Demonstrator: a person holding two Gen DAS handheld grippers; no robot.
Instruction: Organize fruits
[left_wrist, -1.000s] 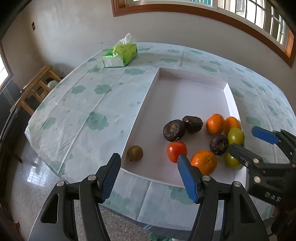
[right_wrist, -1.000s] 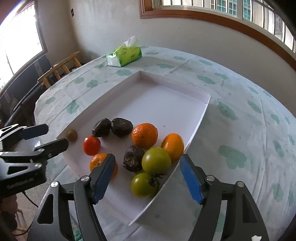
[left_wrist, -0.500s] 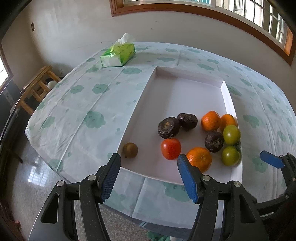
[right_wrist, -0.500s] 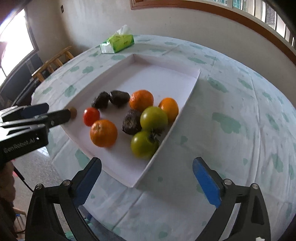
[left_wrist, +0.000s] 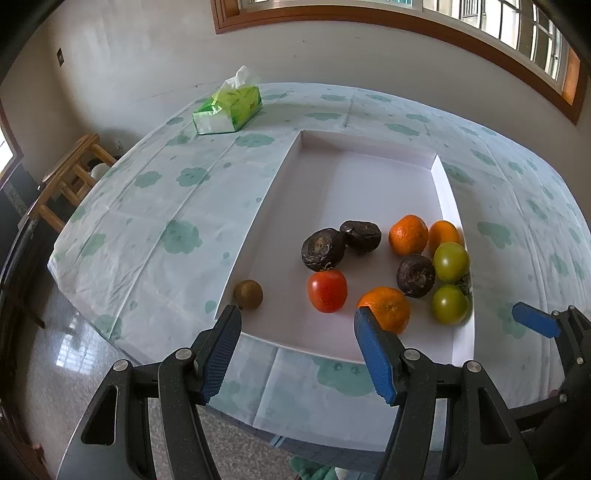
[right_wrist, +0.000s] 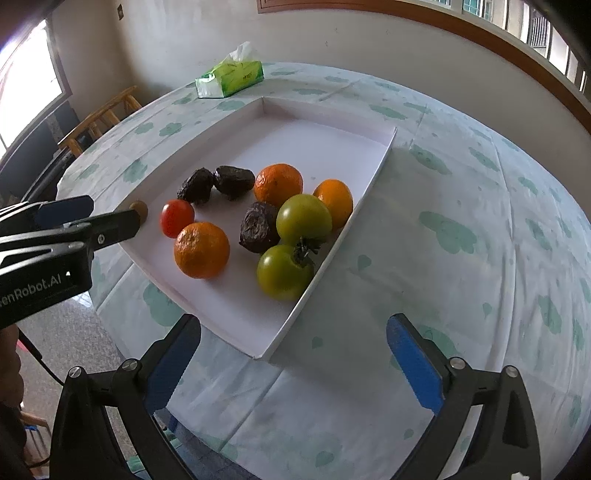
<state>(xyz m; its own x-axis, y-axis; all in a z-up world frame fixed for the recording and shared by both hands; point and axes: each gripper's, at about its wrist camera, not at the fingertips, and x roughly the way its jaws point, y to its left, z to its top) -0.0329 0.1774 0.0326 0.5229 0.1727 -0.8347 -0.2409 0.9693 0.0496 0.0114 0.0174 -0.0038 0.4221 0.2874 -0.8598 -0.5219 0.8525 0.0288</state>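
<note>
Left wrist view: left gripper (left_wrist: 297, 345) hangs over the near table edge, jaws wide apart, nothing btwn them. Ahead of it a shallow white tray (left_wrist: 364, 177) sits on the cloud-print tablecloth (left_wrist: 166, 206). All fruit is in the tray's near half. Small brown kiwi (left_wrist: 248, 293) lies alone by the left wall, just beyond the left fingertip. Red tomato (left_wrist: 327, 290) is mid-tray, w/ two dark wrinkled fruits (left_wrist: 323, 248) touching each other behind it. Near orange (left_wrist: 385, 308) sits beside the tomato, partly behind the right finger. A third dark fruit (left_wrist: 415, 275) touches two green tomatoes (left_wrist: 450, 261) against the right wall; two more oranges (left_wrist: 408, 235) sit behind those. Green tissue box (left_wrist: 228, 109) is at the far left of the table, wooden chair (left_wrist: 68, 177) beyond the edge.

Right wrist view: right gripper (right_wrist: 293, 363) is also spread wide, holding nothing, hovering over the tray's near right corner and the cloth. Left gripper's dark body enters from the left, its tip close to the kiwi (right_wrist: 139, 209); can't tell if touching.
</note>
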